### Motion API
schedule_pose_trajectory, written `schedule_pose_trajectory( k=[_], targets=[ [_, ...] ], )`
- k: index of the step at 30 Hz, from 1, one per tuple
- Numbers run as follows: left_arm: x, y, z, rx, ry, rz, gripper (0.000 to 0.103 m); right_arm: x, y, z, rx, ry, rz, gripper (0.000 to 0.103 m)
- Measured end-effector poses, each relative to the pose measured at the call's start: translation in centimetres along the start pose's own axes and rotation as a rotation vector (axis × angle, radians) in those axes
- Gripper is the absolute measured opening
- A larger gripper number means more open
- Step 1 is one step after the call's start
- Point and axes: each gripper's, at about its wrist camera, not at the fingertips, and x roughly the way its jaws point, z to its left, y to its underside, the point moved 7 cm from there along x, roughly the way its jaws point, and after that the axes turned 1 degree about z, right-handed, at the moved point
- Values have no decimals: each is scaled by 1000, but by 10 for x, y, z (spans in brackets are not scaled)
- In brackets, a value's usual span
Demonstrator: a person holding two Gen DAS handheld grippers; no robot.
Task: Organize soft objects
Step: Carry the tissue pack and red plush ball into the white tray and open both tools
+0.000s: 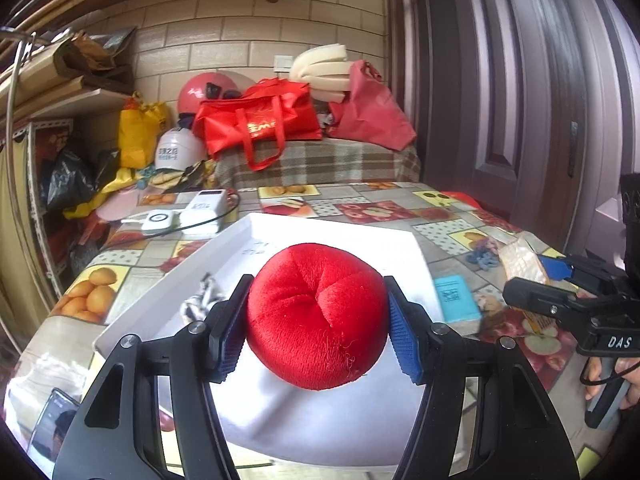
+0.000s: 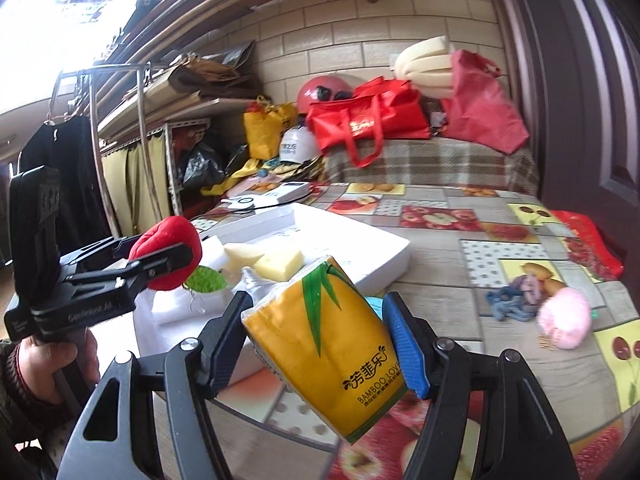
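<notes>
- Left wrist view: the left gripper [image 1: 318, 322] pinches the red plush ball [image 1: 316, 316] over the near part of the white tray [image 1: 400, 240] — likely poised to drop it in.
- Right wrist view: the right gripper [image 2: 316, 344] clamps the yellow tissue pack [image 2: 326, 344], tilted, just right of the tray — probably heading there too.

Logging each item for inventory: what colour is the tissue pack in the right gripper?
Yellow with green bamboo leaves, tissue pack; clearest in the right wrist view.

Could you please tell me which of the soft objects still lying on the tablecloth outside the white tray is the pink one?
It is the fluffy pink pompom near the table's right edge, right beside the tangled blue-grey fabric bundle, which is darker and flatter.
</notes>
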Motion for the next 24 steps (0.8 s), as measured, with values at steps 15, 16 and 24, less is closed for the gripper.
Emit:
schedule_pose_trajectory(
  k=[15, 16, 24],
  targets=[
    [8, 1, 29, -105, -2, 32, 62, 40, -11, 72, -147, -116, -8, 67],
    [8, 0, 29, -109, -1, 31, 63, 44, -11, 79, -162, -136, 1, 67],
    [9, 2, 33, -128, -1, 36, 63, 74, 0, 108, -243, -215, 154, 68]
  ],
)
